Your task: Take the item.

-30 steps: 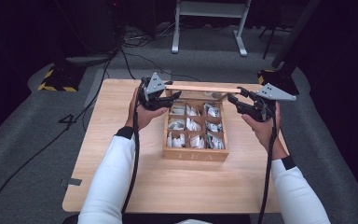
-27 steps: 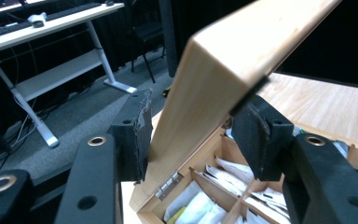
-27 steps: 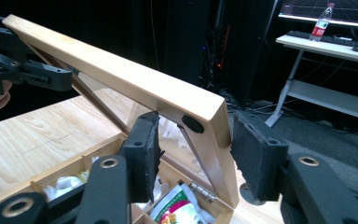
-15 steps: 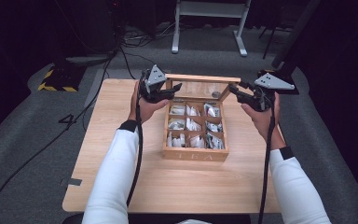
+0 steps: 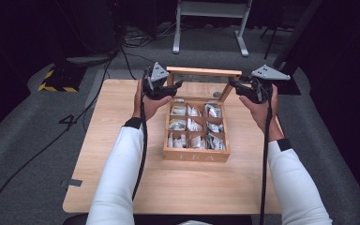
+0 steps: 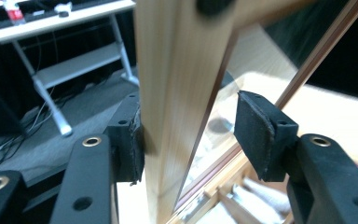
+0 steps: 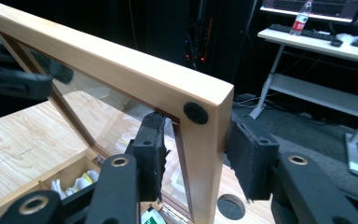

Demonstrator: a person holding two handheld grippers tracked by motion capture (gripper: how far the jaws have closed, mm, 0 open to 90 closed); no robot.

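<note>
Tea box lid swung up, both grippers on its side rails.

The glazed wooden lid [image 5: 201, 82] of the tea box [image 5: 196, 152] stands nearly upright at the box's 12 o'clock edge, so the opening looks all but done; letting go seems to be what is left. The packets [image 5: 194, 125] lie exposed in their compartments at mid-table [image 5: 122, 187]. The left gripper [image 6: 189, 135] straddles the lid's 9 o'clock rail, one pad touching the wood, the other standing off, its jaws having just eased apart. The right gripper [image 7: 193, 154] brackets the 3 o'clock rail, pads close against the frame but not clearly pressing; its jaws narrowed a little.
</note>
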